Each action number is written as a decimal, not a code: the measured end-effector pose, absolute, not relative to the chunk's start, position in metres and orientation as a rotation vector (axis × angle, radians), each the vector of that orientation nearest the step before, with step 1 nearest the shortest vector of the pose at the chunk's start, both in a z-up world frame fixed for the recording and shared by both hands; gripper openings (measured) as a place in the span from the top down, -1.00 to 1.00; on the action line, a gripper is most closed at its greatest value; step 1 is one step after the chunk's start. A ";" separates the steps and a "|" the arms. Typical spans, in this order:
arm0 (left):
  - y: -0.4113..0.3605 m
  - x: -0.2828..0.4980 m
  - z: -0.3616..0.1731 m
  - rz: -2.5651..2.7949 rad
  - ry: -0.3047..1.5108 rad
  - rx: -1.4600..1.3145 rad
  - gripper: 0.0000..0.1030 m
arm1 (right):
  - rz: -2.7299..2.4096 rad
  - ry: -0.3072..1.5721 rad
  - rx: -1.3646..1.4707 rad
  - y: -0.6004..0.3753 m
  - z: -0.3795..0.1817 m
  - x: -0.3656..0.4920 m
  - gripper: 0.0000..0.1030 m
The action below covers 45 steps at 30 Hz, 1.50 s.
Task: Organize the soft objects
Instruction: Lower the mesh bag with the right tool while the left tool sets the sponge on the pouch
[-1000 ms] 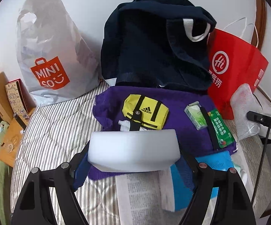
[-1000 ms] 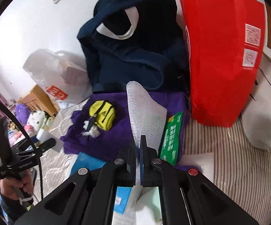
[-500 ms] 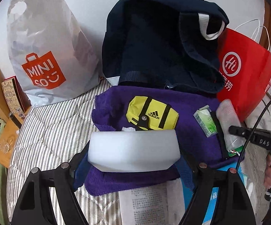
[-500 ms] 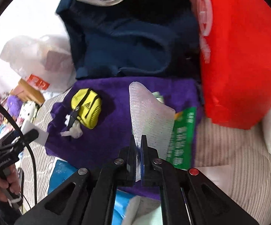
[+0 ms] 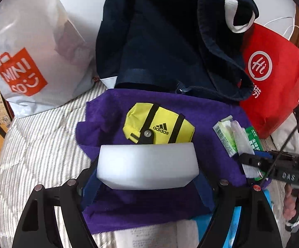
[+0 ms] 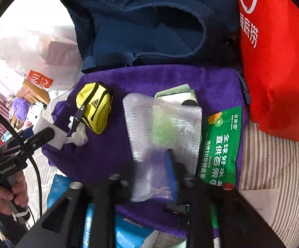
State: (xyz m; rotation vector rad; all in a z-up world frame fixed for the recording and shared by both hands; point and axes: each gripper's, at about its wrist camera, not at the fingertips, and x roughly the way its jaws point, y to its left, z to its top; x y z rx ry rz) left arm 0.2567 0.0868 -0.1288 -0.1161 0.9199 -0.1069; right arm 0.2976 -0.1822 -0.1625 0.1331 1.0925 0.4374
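My left gripper (image 5: pixel 147 167) is shut on a white foam block (image 5: pixel 147 165) and holds it above the purple towel (image 5: pixel 112 111), just in front of the yellow Adidas pouch (image 5: pixel 159 126). My right gripper (image 6: pixel 155 169) is blurred, its fingers parted around a clear bubble-wrap sheet (image 6: pixel 162 124) that lies on the purple towel (image 6: pixel 149 78) over a pale green tissue pack (image 6: pixel 176 92). A green snack packet (image 6: pixel 219 144) lies beside the sheet. The right gripper also shows in the left wrist view (image 5: pixel 250 161) with the bubble wrap (image 5: pixel 241 138).
A navy tote bag (image 5: pixel 170 41) stands behind the towel, a red bag (image 5: pixel 273 78) to its right, a white Miniso bag (image 5: pixel 29 51) to its left. Blue packets (image 6: pixel 128 231) and paper lie on the striped bedding (image 5: pixel 35 144) near me.
My right gripper has lowered the bubble wrap flat onto the towel and its fingers have opened. My left gripper has moved forward with the foam block.
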 end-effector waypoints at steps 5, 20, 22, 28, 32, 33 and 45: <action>0.079 0.267 -0.141 -0.103 0.931 -0.109 -0.57 | 0.461 1.104 0.155 -0.182 -0.164 0.301 -0.08; 0.073 0.273 -0.144 -0.137 0.950 -0.118 -0.66 | 0.439 1.071 0.198 -0.202 -0.140 0.277 -0.30; 0.072 0.274 -0.140 -0.145 0.953 -0.126 -0.73 | 0.431 1.062 0.214 -0.211 -0.135 0.269 -0.30; 0.061 0.273 -0.126 -0.141 0.945 -0.086 -0.82 | 0.408 1.051 0.221 -0.230 -0.128 0.251 -0.30; 0.064 0.269 -0.120 -0.109 0.952 -0.068 -0.83 | 0.396 1.064 0.221 -0.240 -0.131 0.240 -0.30; 0.066 0.267 -0.118 -0.102 0.951 -0.070 -0.83 | 0.394 1.065 0.221 -0.242 -0.131 0.238 -0.30; 0.089 0.234 -0.102 -0.033 0.942 -0.081 -0.83 | 0.329 1.060 0.215 -0.270 -0.132 0.203 -0.30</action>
